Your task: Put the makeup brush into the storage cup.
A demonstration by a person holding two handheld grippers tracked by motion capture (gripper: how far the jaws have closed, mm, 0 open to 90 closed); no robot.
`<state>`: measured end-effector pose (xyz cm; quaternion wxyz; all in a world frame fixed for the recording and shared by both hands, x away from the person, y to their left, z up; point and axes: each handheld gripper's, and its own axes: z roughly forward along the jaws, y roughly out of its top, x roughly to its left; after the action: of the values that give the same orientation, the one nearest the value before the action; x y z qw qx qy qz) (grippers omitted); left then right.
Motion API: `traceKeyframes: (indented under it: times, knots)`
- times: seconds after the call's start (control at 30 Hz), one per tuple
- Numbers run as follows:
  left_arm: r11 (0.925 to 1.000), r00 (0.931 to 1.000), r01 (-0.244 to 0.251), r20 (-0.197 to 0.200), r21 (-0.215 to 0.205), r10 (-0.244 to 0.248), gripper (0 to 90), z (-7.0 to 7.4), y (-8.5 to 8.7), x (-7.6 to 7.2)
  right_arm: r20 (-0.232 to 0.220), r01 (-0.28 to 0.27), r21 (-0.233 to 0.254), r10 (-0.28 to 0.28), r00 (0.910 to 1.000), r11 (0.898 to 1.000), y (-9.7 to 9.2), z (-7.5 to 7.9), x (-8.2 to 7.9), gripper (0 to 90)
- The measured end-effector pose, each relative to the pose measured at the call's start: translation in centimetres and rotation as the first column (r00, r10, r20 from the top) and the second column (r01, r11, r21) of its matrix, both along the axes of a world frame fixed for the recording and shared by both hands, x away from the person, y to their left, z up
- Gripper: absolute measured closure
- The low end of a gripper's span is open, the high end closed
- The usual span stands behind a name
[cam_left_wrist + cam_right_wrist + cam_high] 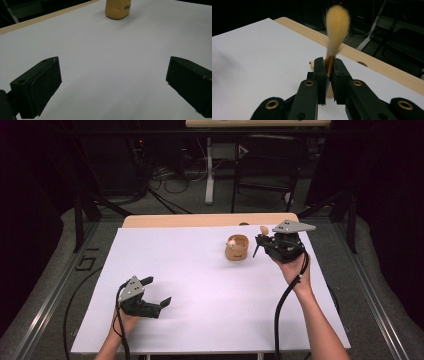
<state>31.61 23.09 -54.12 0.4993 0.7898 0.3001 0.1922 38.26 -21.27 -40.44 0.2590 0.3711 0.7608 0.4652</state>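
Now the right gripper (pixel 261 241) holds a brush (pixel 336 30) upright between closed fingers, just right of the wooden cup (pixel 236 247); the left gripper (pixel 156 292) rests wide open, well apart.

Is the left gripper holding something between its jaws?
No, the left gripper stands wide open, with only the white table sheet between its jaws.

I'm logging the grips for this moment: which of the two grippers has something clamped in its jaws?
The right gripper, beside the wooden cup: its jaws are shut on a brush, bristles pointing up. The left gripper has its jaws spread wide over the white sheet.
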Motion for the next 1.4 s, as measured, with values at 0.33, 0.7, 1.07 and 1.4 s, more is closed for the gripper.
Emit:
traceKeyframes:
  times: [0.33,0.7,1.07,1.4]
  knots:
    - [1.0,1.0,0.004,-0.003,0.001,-0.004,0.0,0.0,0.0,0.0,0.011,-0.004,-0.021,0.004,0.9999,1.0,0.5,0.5,1.1,83.9]
    - [0.9999,0.9999,0.011,-0.001,-0.004,-0.011,0.0,-0.1,-0.1,0.1,0.009,-0.006,-0.017,0.006,0.9999,1.0,1.0,0.8,2.3,83.8]
    - [1.0,0.9999,0.003,0.011,-0.008,-0.003,0.0,0.0,-0.1,0.0,0.018,-0.009,-0.002,0.009,0.9998,1.0,1.5,1.1,3.5,83.8]
    - [0.9998,0.9997,0.012,0.021,-0.013,-0.012,0.0,0.0,0.0,0.0,0.026,-0.009,0.024,0.008,0.9996,1.0,2.0,1.2,4.5,83.8]
